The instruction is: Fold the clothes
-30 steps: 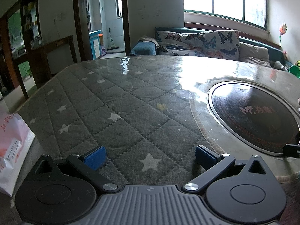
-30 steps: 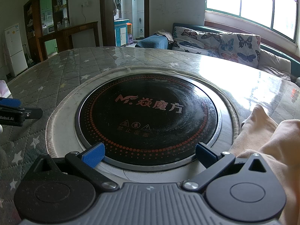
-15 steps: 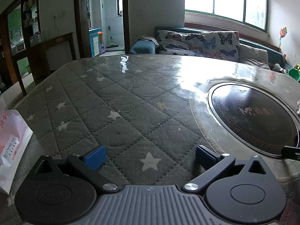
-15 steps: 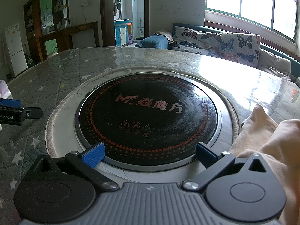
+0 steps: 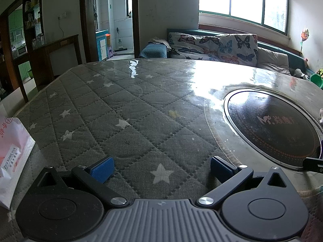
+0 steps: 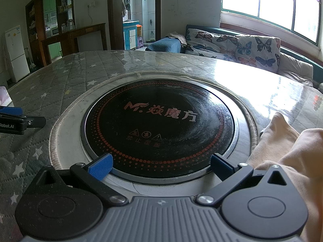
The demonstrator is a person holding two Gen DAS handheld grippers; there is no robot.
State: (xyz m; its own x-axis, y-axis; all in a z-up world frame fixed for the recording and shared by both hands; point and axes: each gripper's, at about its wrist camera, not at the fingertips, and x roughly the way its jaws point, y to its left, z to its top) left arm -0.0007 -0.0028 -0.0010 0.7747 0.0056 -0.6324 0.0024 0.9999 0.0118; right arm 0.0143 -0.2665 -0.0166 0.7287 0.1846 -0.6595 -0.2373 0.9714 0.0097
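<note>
One quilted table (image 5: 141, 109), inset cooktop (image 6: 159, 125), sofa (image 5: 218, 46)

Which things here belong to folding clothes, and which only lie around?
For the job:
- beige garment
- left tongs, open
- right tongs, open

Lying about:
- round black cooktop
- white printed bag
- butterfly cushions

1 table (image 5: 141, 100) | 1 cooktop (image 6: 159, 127) | 1 garment (image 6: 282, 145) | 1 bag (image 5: 12, 153) | 2 grippers
</note>
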